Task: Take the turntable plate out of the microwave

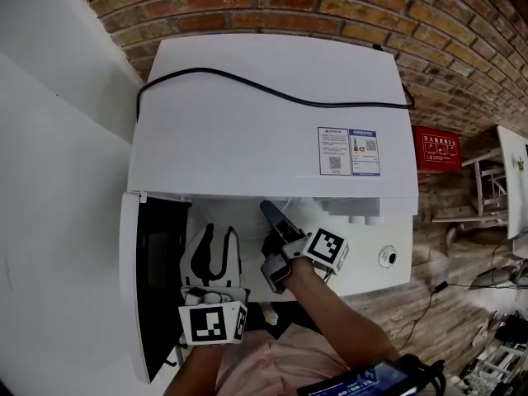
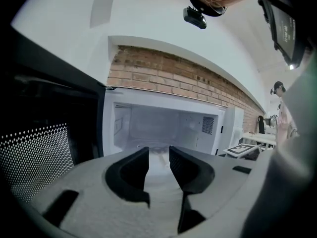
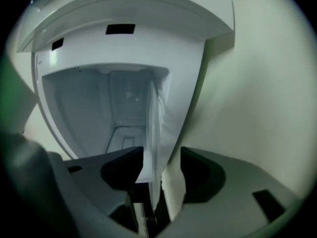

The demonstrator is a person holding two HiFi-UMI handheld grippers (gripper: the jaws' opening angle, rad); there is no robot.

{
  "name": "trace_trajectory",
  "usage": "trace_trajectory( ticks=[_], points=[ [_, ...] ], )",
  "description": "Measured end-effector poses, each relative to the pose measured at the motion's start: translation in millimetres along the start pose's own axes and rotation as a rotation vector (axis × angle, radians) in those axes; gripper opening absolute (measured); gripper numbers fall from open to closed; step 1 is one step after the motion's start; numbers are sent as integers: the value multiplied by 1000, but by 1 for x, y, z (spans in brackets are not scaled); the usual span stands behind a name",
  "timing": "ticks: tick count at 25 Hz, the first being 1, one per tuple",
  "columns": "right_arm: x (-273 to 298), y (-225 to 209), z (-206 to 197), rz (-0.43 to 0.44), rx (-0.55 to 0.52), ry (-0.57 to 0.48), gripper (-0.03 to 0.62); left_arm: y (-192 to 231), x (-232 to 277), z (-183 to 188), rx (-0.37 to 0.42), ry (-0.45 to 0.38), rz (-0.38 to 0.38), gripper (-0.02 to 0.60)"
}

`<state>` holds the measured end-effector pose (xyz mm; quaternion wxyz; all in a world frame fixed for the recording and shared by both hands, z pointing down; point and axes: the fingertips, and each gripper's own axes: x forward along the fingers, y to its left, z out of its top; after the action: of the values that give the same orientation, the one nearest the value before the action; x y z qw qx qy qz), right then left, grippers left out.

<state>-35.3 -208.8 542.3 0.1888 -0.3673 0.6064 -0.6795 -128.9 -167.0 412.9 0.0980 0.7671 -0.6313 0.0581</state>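
Plate (image 3: pixel 154 118) sat inside the microwave (image 1: pixel 272 114), rim between the unclenched jaws of your right gripper (image 3: pixel 162 152); left gripper (image 1: pixel 220 233) hung loose, empty. You wanted a firm, level pinch before sliding it out.

A white microwave (image 1: pixel 272 139) stands against a brick wall (image 1: pixel 330 7) on the far side. A black cable (image 1: pixel 272 89) lies across its top, with a printed label (image 1: pixel 351 151) toward the right. Its door (image 1: pixel 153 279) hangs open on the left, swung toward the near side. The left gripper (image 1: pixel 216 231), white with its jaws apart, points at the opening. To its right, the dark right gripper (image 1: pixel 271 209) reaches under the microwave's top edge. A knob (image 1: pixel 388 256) sits on the right front panel.
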Motion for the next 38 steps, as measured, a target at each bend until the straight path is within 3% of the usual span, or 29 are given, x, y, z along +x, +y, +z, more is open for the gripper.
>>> trace_trajectory(
  ticks=[4, 7, 11, 17, 22, 26, 31, 34, 38],
  points=[
    [12, 1, 7, 69, -37, 6, 215, 0, -1, -2, 3, 1, 1, 135],
    [8, -2, 6, 58, -63, 9, 171, 0, -3, -3, 3, 3, 5, 135],
    [2, 8, 5, 102, -136, -1, 44, -1, -4, -2, 5, 3, 8, 136],
    [-14, 7, -6, 146, -106, -6, 37, -5, -8, 0, 12, -4, 8, 135],
    [-24, -1, -13, 157, -141, 12, 51, -7, -11, -2, 13, -4, 9, 135],
    [-17, 4, -19, 234, -104, 48, 173, -5, -14, -2, 15, -1, 16, 135],
    [-9, 13, -25, 303, -109, 66, 145, 0, -14, -2, 20, -1, 26, 136],
    [-7, 11, -30, 283, -136, 89, 35, 2, -17, -2, 23, 1, 35, 135],
    [-9, 11, -33, 276, -113, 98, 29, 3, -20, 2, 30, -4, 43, 137]
  ],
)
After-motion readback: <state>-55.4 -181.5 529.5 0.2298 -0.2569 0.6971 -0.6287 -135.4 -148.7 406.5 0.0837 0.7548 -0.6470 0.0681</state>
